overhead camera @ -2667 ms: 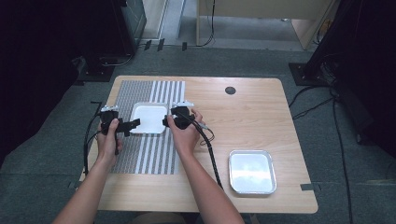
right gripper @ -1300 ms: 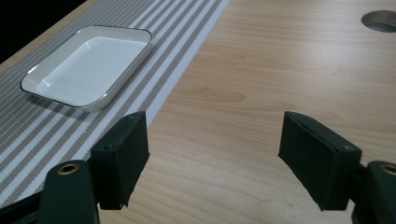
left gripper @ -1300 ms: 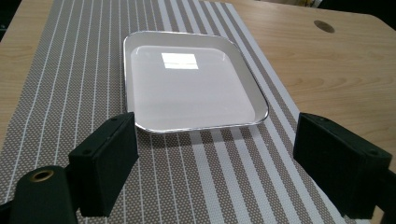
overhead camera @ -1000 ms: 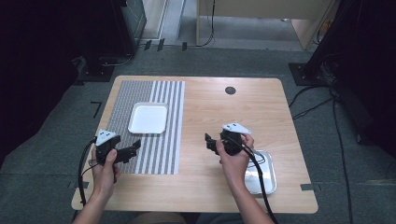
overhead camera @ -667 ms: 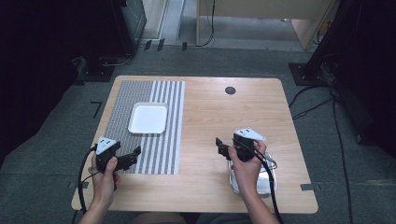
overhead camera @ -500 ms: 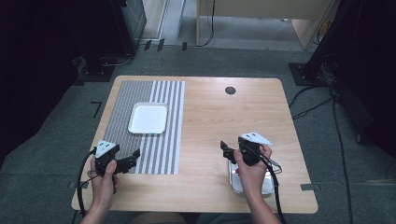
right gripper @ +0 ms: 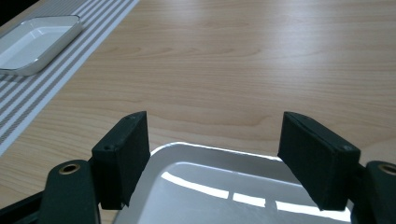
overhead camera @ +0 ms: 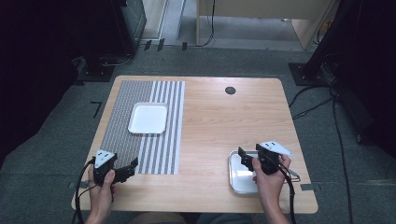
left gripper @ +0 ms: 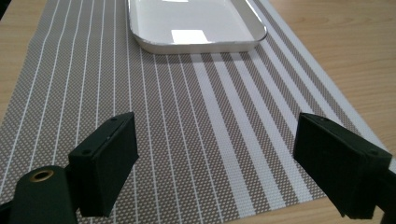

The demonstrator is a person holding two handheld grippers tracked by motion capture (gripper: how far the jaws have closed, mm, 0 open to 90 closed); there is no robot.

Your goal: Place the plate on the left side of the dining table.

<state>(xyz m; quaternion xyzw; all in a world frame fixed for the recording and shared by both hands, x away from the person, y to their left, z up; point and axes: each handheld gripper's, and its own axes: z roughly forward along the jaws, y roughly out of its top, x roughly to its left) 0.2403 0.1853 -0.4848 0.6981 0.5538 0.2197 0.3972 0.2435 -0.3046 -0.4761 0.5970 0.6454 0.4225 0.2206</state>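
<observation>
The table (overhead camera: 219,121), a rectangular slab of pale wood-grain laminate with rounded corners and a small dark round grommet (overhead camera: 230,90) near its far edge, carries every item and serves as the landmark. On the left half of the table lies a flat woven placemat (overhead camera: 140,126), brown-grey mesh crossed by white stripes that widen toward the middle of the table; its textured surface probably serves as a non-slip base for what rests on it. A white tray (overhead camera: 148,118), shallow, glossy and round-cornered, sits empty on the far part of that mat, well apart from both hands. At the near right of the table a metal tray (overhead camera: 239,178), shallow, mirror-bright and likewise round-cornered, lies directly on the bare wood, also empty as far as can be seen. The right hand-held gripper (right gripper: 215,154) hangs just above the far rim of this tray with its blocky matte-black jaws spread wide and gripping nothing, a posture that suggests an approach to the rim. The left hand-held gripper (left gripper: 217,163) hovers over the near edge of the mat, jaws equally wide and empty, apparently parked in readiness.
</observation>
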